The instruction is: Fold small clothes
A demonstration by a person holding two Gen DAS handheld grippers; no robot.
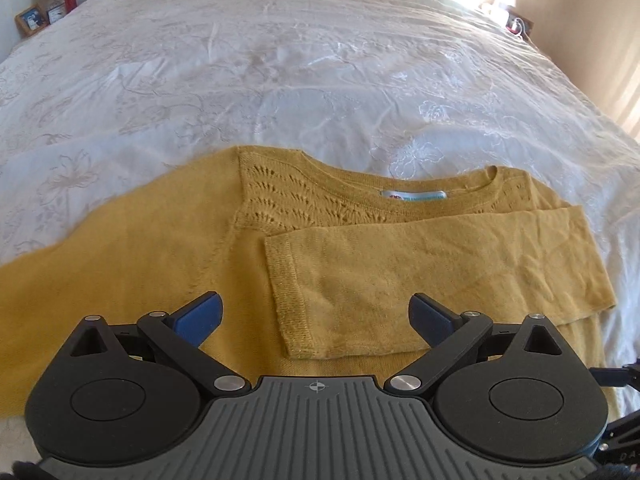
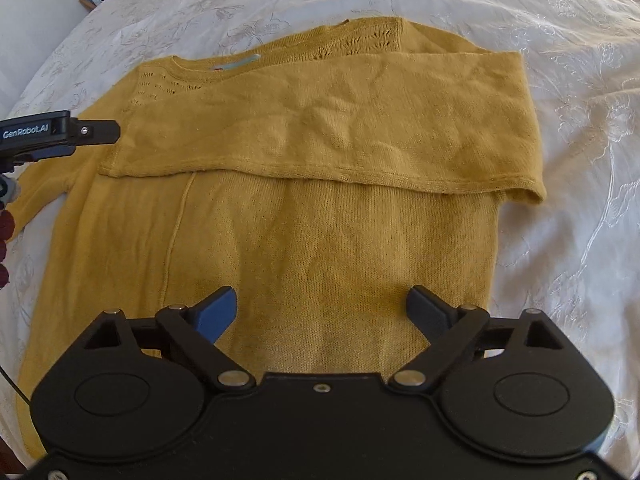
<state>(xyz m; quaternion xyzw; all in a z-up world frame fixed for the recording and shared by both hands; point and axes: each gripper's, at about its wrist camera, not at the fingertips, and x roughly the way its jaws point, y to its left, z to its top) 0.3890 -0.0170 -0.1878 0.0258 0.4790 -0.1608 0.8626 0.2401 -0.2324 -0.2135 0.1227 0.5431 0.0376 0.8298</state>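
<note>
Through my left wrist camera, my left gripper (image 1: 316,316) hangs over a mustard-yellow knit sweater (image 1: 132,240) spread flat on a white embroidered bedspread (image 1: 280,80). Its jaws stand wide apart with nothing between the blue pads (image 1: 200,316); they grasp nothing. One sleeve (image 1: 420,280) lies folded across the sweater's chest, its ribbed cuff just ahead of my fingertips. The neckline with its light blue label (image 1: 414,196) lies beyond the sleeve. A framed photo (image 1: 30,20) stands on a nightstand at the far left corner.

Through my right wrist camera, my right gripper (image 2: 320,312) is spread wide above the sweater's (image 2: 320,260) lower body, holding nothing. The folded sleeve (image 2: 320,128) runs across the garment from the right edge toward the left. My left gripper (image 2: 60,136) shows at the left edge, near the sleeve's cuff end; from this side I cannot tell how its jaws stand.
</note>
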